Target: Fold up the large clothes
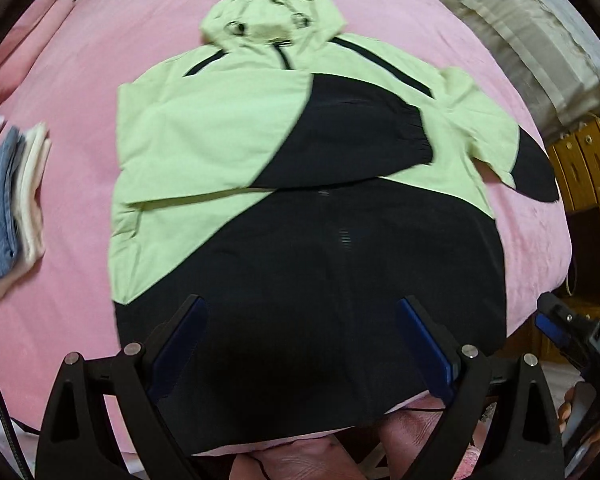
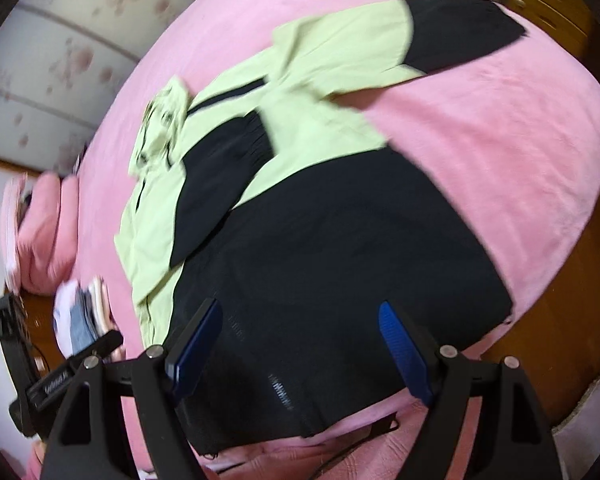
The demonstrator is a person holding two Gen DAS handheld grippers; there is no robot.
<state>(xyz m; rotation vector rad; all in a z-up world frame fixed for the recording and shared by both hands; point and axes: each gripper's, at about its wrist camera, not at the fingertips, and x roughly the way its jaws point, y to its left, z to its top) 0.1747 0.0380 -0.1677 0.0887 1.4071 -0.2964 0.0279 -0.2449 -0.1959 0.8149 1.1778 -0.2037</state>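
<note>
Left wrist view: pink bed cover (image 1: 80,60) fills most of the frame; a small stack of folded clothes (image 1: 12,200) (blue denim plus pale pieces) lies at its left edge, well apart from the jacket. A grey-beige quilt (image 1: 532,32) is bunched at the top right, and yellow wooden furniture (image 1: 580,168) stands past the right edge of the bed. Nothing lies on top of the jacket. The green & black hooded jacket (image 1: 220,132) lies flat, hood at the far end, one sleeve folded across the chest w/ its black cuff near the middle, the other sleeve out to the right. Left gripper (image 1: 302,322) hangs above the black hem area, jaws wide apart, nothing between the pads. The right gripper (image 1: 560,320) shows at the lower right edge, beside the hem corner. Right wrist view: same cover (image 2: 500,140); pink pillows (image 2: 44,232) & the clothes stack (image 2: 84,320) at the left, flowered wall behind, wood floor at the right. The jacket (image 2: 320,240) runs diagonally away, hood to the upper left, unfolded sleeve toward the top right. Right gripper (image 2: 300,322) sits over the black hem, jaws wide, holding nothing; the hem edge lies just below the fingertips. Part of the left gripper (image 2: 76,368) pokes in at the lower left. Frames are motion-blurred.
</note>
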